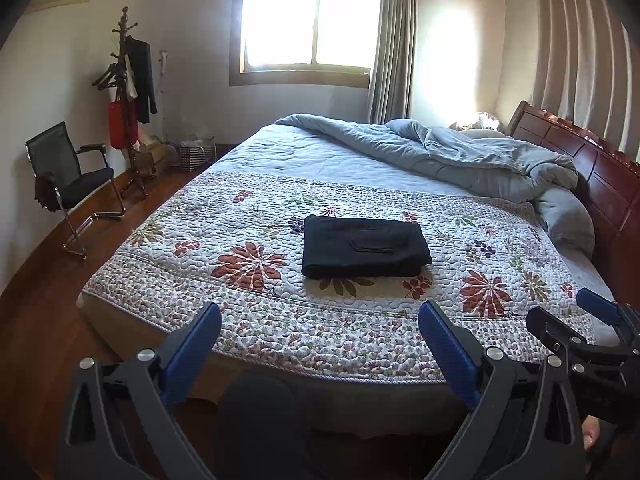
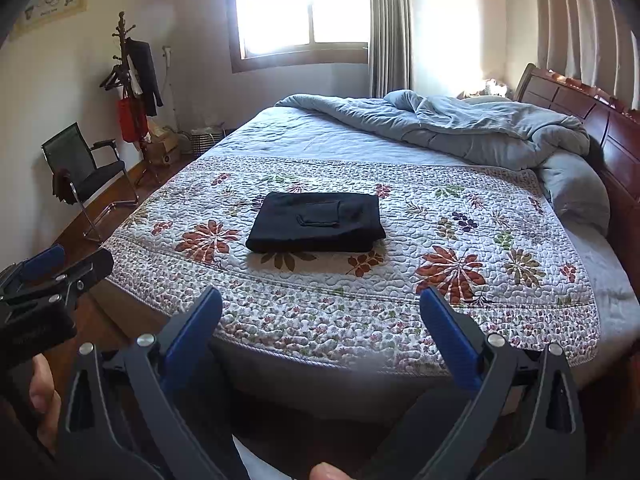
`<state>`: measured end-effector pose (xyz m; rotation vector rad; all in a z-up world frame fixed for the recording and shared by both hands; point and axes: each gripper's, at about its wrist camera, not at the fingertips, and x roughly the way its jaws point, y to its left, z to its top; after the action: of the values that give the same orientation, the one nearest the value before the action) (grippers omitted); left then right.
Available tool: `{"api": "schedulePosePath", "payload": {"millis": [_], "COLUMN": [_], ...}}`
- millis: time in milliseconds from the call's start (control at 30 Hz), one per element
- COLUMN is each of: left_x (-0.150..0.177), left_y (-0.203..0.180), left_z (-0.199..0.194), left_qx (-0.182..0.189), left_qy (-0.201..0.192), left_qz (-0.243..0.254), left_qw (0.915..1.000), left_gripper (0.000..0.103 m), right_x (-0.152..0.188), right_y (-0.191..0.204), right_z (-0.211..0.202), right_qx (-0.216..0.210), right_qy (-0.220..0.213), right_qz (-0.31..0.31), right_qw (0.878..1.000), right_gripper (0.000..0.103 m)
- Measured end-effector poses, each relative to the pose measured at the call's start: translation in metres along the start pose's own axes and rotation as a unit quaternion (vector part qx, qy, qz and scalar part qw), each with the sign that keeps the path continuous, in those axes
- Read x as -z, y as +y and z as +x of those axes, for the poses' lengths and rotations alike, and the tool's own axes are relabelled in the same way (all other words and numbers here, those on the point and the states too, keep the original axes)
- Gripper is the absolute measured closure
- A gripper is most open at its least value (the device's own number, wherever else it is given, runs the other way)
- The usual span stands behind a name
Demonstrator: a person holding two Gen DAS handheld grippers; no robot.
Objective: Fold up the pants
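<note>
My left gripper (image 1: 320,316) hangs spread wide at the bed's (image 1: 168,336) near edge, grasping nothing. My right gripper (image 2: 322,300) is equally wide and free. The pants (image 1: 364,246) lie folded on the quilt (image 1: 500,248), toward that edge, well apart from both.

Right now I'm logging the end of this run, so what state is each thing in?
pants: folded into a flat rectangle, lying on the quilt, held by nothing
left tongs: open, empty, short of the bed edge
right tongs: open, empty, short of the bed edge
floral quilt: spread flat
grey duvet: bunched up near the headboard
curtain: drawn aside
chair: unoccupied
</note>
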<state>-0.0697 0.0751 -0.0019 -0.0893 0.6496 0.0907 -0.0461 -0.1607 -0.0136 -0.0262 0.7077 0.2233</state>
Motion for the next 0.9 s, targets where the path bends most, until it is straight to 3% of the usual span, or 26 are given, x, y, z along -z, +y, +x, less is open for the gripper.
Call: {"api": "schedulePosePath", "payload": {"millis": [900], "left_x": [0.0039], "left_y": [0.0027], "left_z": [-0.0023], "left_qx": [0.005], "left_qy": [0.013], "left_qz": [-0.006], "left_qw": [0.9999], "left_gripper": [0.004], "right_x": [0.0028], "right_y": [0.0023], "right_z": [0.0002], "right_qx": [-0.001], "right_qy": [0.002], "right_qz": [0.0], "right_qw": [1.0], "right_gripper": [0.004]}}
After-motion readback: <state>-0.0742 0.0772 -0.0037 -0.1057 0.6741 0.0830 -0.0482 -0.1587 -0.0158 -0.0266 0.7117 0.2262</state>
